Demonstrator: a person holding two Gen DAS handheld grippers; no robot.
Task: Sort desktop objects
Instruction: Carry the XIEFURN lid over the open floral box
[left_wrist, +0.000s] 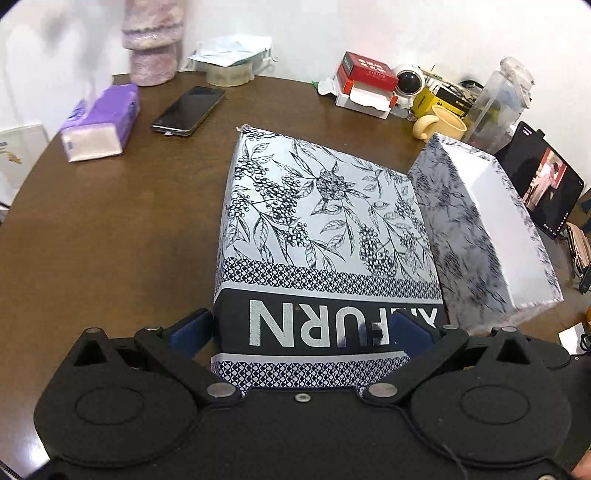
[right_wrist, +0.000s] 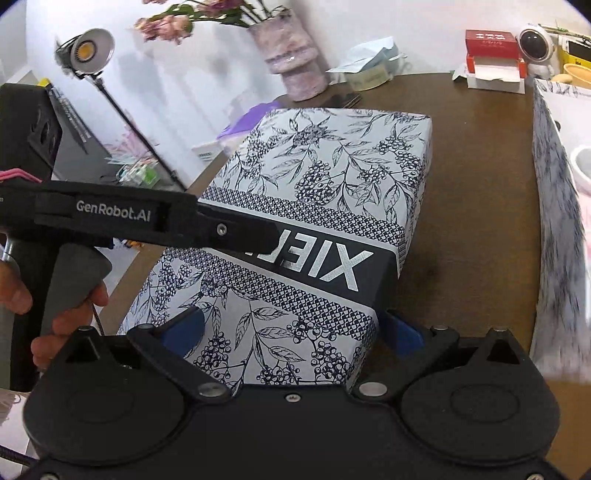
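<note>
blue-padded left tongs (left_wrist: 301, 328), right tongs (right_wrist: 291, 332), both straddling box lid (left_wrist: 325, 221)

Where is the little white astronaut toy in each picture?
Left wrist view: astronaut toy stands at the table's far edge, top right of centre.
Right wrist view: astronaut toy sits in the top right corner.
Shared landmark: the red and white box just left of it.
</note>
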